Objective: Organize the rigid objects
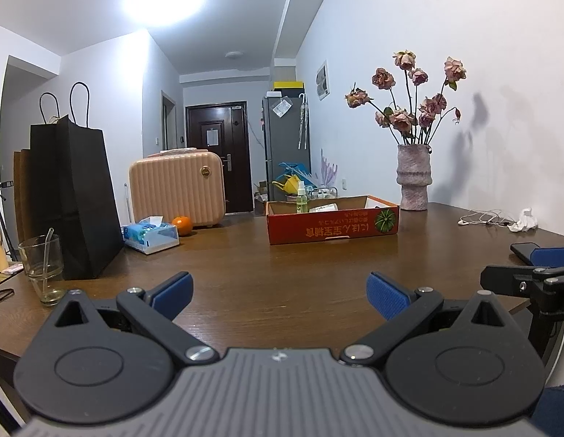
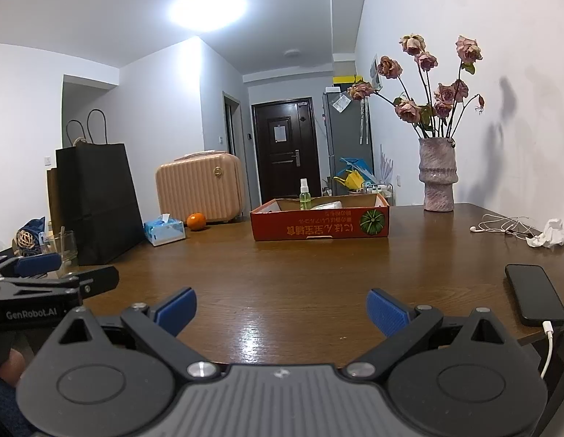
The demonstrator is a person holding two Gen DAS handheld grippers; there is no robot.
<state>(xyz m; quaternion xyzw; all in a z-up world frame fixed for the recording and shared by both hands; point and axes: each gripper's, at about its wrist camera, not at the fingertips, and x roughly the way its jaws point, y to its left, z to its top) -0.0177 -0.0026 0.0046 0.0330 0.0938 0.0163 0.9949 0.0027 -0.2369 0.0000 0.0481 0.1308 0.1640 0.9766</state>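
Observation:
A red cardboard box [image 1: 333,226] [image 2: 318,227] sits at the far middle of the wooden table, with a green spray bottle [image 1: 302,197] [image 2: 304,194] standing in it. An orange [image 1: 182,225] [image 2: 196,221] and a tissue box [image 1: 151,235] [image 2: 164,231] lie to its left. A black phone [image 2: 535,293] on a white cable lies at the right edge. My left gripper [image 1: 280,293] is open and empty over the near table. My right gripper [image 2: 282,309] is open and empty beside it; it also shows in the left wrist view [image 1: 529,276].
A black paper bag [image 1: 76,196] [image 2: 98,200], a drinking glass [image 1: 41,269] and a pink suitcase [image 1: 178,187] stand at the left. A vase of dried roses [image 1: 413,178] [image 2: 438,178], white earphones [image 2: 500,226] and a crumpled tissue [image 2: 549,233] are at the right.

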